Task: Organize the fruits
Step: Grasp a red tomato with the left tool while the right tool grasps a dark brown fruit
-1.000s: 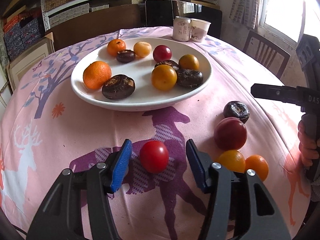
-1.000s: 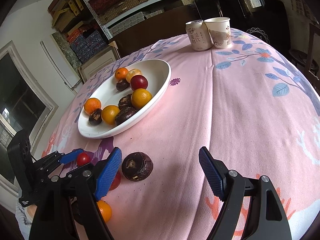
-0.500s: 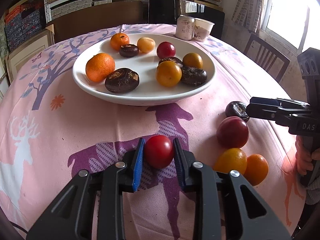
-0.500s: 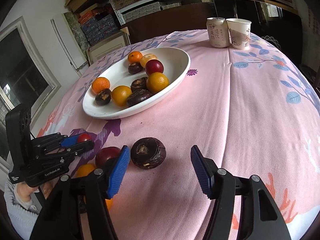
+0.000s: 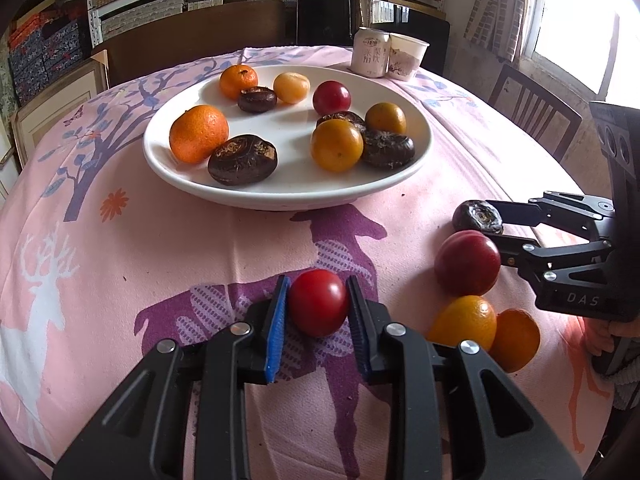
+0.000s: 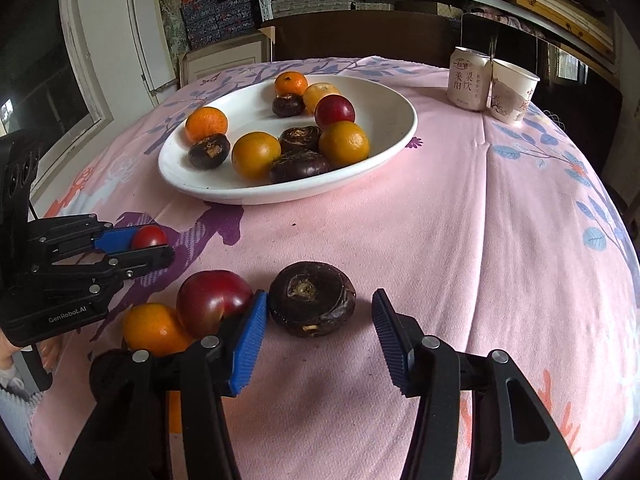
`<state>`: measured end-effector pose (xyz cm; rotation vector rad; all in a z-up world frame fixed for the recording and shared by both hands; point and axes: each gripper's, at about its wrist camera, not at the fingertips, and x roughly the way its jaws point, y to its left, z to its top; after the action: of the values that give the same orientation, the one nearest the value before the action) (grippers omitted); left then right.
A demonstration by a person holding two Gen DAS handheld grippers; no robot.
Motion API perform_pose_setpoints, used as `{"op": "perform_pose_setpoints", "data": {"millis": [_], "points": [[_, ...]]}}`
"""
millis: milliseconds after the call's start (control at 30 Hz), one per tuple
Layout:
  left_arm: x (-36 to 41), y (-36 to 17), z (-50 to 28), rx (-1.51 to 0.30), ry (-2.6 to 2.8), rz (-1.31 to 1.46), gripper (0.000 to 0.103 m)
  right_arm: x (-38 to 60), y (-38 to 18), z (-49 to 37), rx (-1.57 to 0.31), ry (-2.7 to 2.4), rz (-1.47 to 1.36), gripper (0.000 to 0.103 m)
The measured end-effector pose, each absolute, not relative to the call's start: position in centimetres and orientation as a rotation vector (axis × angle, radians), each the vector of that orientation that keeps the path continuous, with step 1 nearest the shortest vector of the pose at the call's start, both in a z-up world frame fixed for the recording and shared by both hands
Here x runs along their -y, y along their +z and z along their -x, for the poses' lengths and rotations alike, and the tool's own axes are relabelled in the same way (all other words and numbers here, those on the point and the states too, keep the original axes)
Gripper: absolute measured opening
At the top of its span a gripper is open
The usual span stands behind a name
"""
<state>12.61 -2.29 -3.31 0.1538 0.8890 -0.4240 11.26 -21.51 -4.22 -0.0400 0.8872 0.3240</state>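
Now, L tongs [image 5: 318, 310] clamped on red tomato [image 5: 318, 302], R tongs [image 6: 318, 320] closing round dark chestnut [image 6: 312, 298], right pad seemingly clear.

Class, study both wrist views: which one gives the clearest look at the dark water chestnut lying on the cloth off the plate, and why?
The right wrist view: the water chestnut sits close and whole between the closing jaws of the right gripper, its stem scar visible. The left wrist view shows it small at the right edge, partly behind that gripper's finger.
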Motion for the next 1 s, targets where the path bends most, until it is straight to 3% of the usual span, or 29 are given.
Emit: {"op": "perform_pose_setpoints", "data": {"millis": [1000], "points": [[2.5, -2.7, -11.7, -0.849, -0.443, -0.144, 0.027, 23.8, -3.6, -11.3, -0.857, 0.289, -0.075, 0.042]]}}
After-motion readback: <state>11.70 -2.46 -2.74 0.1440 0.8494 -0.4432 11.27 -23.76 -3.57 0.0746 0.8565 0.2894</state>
